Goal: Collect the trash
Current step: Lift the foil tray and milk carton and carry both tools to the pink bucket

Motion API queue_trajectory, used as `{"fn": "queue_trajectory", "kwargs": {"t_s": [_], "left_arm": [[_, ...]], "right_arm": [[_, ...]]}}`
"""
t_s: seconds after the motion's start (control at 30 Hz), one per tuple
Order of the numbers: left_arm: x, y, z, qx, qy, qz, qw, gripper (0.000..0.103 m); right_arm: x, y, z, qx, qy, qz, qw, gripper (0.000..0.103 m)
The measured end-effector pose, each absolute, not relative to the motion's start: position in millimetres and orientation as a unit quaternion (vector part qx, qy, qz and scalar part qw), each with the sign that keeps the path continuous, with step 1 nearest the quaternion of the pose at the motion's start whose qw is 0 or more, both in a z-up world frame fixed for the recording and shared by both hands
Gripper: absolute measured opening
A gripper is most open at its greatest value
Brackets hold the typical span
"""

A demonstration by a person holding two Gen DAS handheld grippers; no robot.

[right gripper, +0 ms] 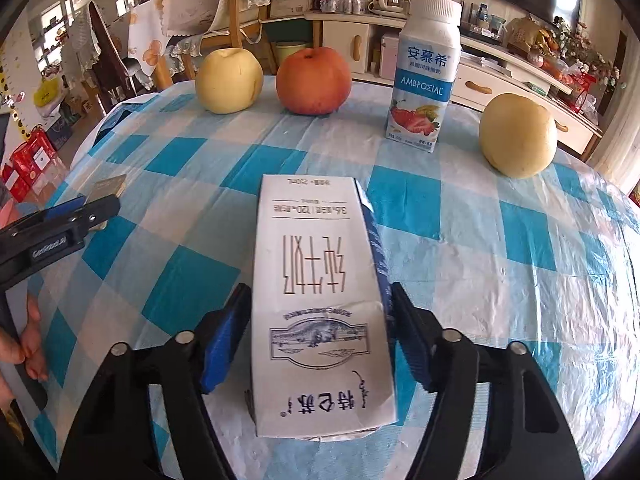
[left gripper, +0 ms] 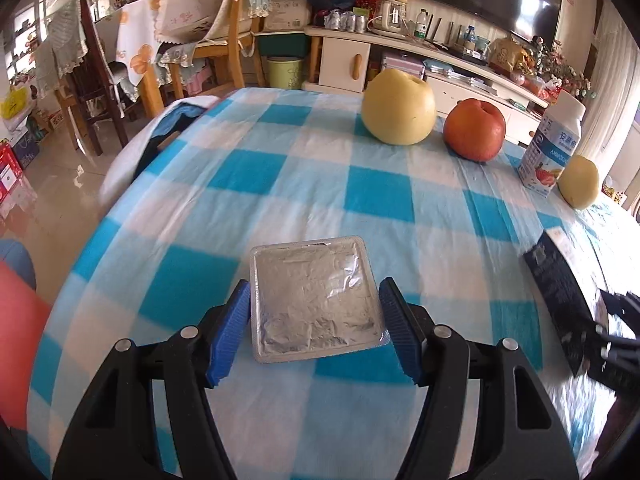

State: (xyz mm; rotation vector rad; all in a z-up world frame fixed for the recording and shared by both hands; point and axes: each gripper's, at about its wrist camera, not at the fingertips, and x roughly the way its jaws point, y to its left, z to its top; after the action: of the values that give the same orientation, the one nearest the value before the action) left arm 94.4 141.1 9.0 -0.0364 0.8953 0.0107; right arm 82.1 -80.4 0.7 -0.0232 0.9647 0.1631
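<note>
A flat square silver foil packet (left gripper: 314,306) lies on the blue-checked tablecloth (left gripper: 280,184) between the blue pads of my left gripper (left gripper: 314,316), which touch its two side edges. A white milk carton (right gripper: 320,300) with a blue side lies flat between the pads of my right gripper (right gripper: 318,326), which press its sides. The carton and right gripper also show in the left wrist view (left gripper: 560,300) at the far right. The left gripper shows in the right wrist view (right gripper: 92,210), with the foil packet (right gripper: 110,186) at its tip.
At the table's far side stand a yellow pear (right gripper: 229,80), a red apple (right gripper: 313,80), an upright yogurt bottle (right gripper: 424,72) and a second yellow pear (right gripper: 518,134). Chairs and a low white cabinet lie beyond the table. The table edge drops off at left.
</note>
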Motion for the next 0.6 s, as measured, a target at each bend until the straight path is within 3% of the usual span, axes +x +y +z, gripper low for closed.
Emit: {"fn": "queue_trajectory", "kwargs": {"t_s": [0.6], "left_arm": [[0.6,192.3,55.5,-0.035,0.378,0.053,0.924,0.066]], "right_arm": [[47.3,-58.8,7.7,-0.022,0.433,0.101,0.895,0.064]]}}
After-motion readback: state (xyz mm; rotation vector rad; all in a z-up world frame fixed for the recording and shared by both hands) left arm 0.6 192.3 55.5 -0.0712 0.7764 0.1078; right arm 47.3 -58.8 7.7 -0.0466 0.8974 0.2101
